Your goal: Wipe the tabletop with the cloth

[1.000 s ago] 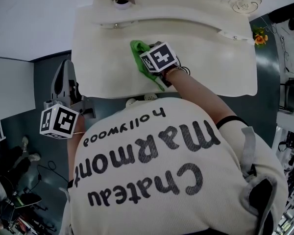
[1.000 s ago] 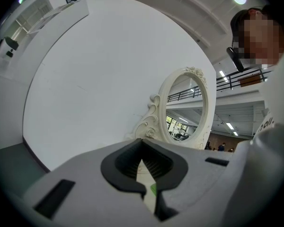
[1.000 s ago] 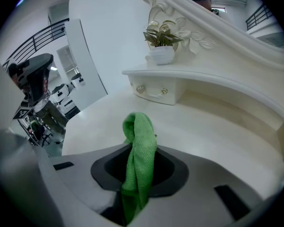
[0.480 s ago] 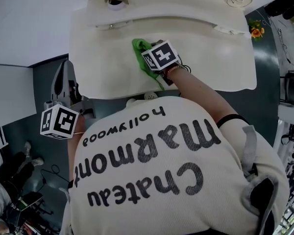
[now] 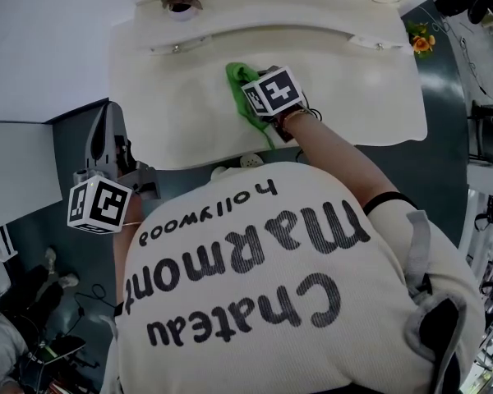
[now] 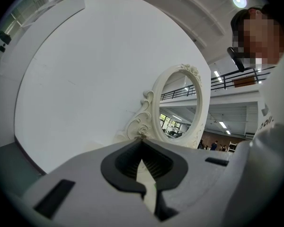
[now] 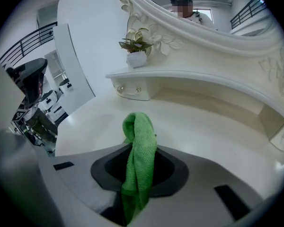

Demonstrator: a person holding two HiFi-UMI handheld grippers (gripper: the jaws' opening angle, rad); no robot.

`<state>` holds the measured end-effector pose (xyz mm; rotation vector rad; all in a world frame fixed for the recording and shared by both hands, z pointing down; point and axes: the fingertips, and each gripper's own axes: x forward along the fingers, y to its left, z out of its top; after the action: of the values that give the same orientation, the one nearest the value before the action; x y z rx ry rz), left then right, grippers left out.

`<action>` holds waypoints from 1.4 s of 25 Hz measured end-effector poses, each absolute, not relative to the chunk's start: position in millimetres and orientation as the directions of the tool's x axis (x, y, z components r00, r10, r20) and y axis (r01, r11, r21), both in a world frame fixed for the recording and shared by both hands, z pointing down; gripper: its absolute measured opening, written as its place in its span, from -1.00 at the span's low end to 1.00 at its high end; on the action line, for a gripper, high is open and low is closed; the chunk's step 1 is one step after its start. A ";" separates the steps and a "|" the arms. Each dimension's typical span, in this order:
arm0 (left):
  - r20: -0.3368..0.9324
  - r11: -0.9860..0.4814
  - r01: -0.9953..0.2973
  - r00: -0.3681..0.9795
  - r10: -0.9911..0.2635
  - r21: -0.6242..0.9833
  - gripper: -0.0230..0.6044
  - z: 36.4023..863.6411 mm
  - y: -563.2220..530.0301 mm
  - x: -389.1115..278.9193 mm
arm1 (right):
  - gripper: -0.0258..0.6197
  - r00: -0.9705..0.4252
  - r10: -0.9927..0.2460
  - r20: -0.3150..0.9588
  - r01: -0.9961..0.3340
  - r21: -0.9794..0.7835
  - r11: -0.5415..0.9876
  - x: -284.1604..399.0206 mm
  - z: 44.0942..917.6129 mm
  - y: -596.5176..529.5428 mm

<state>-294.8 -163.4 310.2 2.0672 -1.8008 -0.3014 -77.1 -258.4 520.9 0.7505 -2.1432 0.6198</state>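
A green cloth [image 5: 241,91] lies bunched on the cream tabletop [image 5: 172,113], left of the middle. My right gripper [image 5: 253,97] is shut on it, and its marker cube [image 5: 273,91] covers most of the jaws in the head view. In the right gripper view the cloth [image 7: 140,148] hangs folded between the jaws of that gripper [image 7: 141,143], its end resting on the tabletop [image 7: 203,131]. My left gripper [image 5: 108,113] is held off the table's left side over the dark floor. In its own view the left gripper [image 6: 142,141] is shut on nothing.
A raised shelf [image 7: 180,82] with small drawer knobs runs along the table's back, bearing a potted plant [image 7: 136,48]. An ornate oval mirror [image 7: 217,8] stands behind it. A white wall panel [image 5: 16,146] stands left of the table, and equipment [image 7: 31,103] stands off the table's left end.
My right gripper has slid the cloth slightly to the right across the tabletop. The left gripper has stayed where it was.
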 end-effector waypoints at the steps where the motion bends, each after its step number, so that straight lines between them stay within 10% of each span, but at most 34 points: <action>1: 0.087 -0.109 -0.902 0.159 -0.983 0.419 -0.90 310.5 -164.1 -293.5 | -0.62 -0.530 -0.313 0.788 -0.687 -0.183 0.704 -74.5 521.1 -258.9; 35: 0.070 -0.228 -0.885 0.279 -0.958 0.406 -0.90 303.7 -195.4 -244.5 | -0.62 -0.472 -0.419 0.775 -0.799 -0.176 0.574 2.2 519.7 -271.6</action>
<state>-244.5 -195.4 303.7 2.1888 -1.6671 -0.2739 2.2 -271.6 519.7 0.9680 -2.1076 0.6987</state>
